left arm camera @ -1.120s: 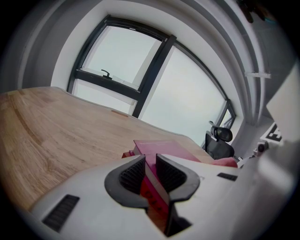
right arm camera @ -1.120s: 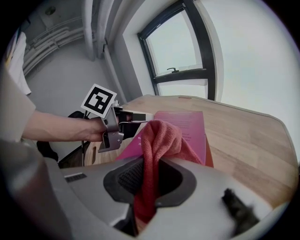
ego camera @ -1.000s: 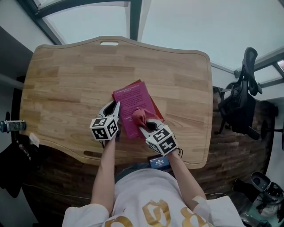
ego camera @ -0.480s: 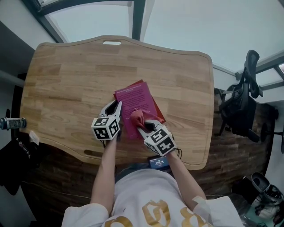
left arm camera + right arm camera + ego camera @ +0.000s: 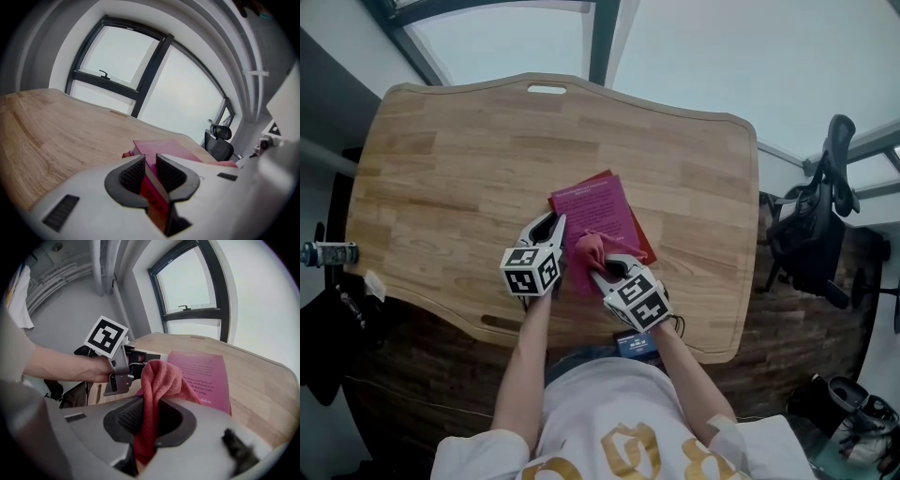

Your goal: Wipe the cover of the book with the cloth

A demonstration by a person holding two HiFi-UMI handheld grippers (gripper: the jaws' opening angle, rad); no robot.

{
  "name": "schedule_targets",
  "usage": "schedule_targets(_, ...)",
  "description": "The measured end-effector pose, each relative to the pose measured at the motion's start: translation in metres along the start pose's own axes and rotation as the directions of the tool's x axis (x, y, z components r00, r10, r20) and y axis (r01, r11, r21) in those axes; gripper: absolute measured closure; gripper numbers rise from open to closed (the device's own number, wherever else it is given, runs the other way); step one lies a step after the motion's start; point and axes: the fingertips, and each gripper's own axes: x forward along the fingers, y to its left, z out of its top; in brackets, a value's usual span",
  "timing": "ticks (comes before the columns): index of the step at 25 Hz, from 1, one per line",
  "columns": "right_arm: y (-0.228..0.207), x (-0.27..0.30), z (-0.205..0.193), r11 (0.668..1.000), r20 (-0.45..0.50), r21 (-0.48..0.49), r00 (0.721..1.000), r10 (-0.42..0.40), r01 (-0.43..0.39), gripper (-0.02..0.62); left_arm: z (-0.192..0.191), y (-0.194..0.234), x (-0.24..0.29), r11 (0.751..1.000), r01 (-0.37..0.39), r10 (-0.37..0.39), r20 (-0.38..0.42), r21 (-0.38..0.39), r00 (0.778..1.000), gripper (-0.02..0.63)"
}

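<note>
A magenta book (image 5: 598, 223) lies on the wooden table (image 5: 450, 178), with a red book's edges showing under it. My left gripper (image 5: 555, 228) is shut on the near left edge of the magenta book (image 5: 161, 149); its jaws clamp the cover and spine. My right gripper (image 5: 598, 269) is shut on a bunched pink-red cloth (image 5: 590, 248). The cloth (image 5: 159, 378) sticks up out of the jaws and rests on the near part of the book's cover (image 5: 204, 376), right beside the left gripper (image 5: 123, 363).
A black office chair (image 5: 811, 225) stands to the right of the table. A bottle (image 5: 326, 253) sits off the table's left side. A phone-like screen (image 5: 636, 344) lies at the table's near edge. A slot handle (image 5: 547, 89) marks the far edge.
The right gripper and cloth have slid slightly left and toward me over the cover. The left gripper keeps its hold on the book's edge. The head view has shifted a little.
</note>
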Motion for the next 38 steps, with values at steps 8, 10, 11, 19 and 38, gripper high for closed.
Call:
schedule_targets(8, -0.003, 0.006, 0.008, 1.0, -0.007, 0.005, 1.0, 0.004, -0.004, 0.528, 0.001, 0.0, 0.0, 1.0, 0.0, 0.0, 0.001, 0.003, 1.0, 0.526)
schedule_targets(10, -0.005, 0.009, 0.011, 1.0, -0.008, 0.003, 1.0, 0.0, 0.0, 0.528, 0.002, 0.0, 0.0, 1.0, -0.001, 0.001, 0.0, 0.01, 1.0, 0.526)
schedule_targets(11, -0.007, 0.01, 0.013, 1.0, -0.009, 0.001, 1.0, -0.002, 0.002, 0.528, 0.002, 0.0, 0.0, 1.0, -0.001, 0.001, -0.002, 0.013, 1.0, 0.526)
schedule_targets(19, -0.02, 0.017, 0.026, 0.999, 0.005, 0.018, 0.999, -0.036, 0.036, 0.528, 0.001, 0.0, 0.0, 1.0, -0.004, 0.004, -0.007, 0.01, 1.0, 0.526)
schedule_targets(38, -0.05, 0.038, 0.057, 0.998, 0.009, 0.03, 0.999, -0.052, 0.052, 0.528, 0.002, 0.001, 0.001, 1.0, 0.002, -0.001, -0.021, 0.02, 1.0, 0.526)
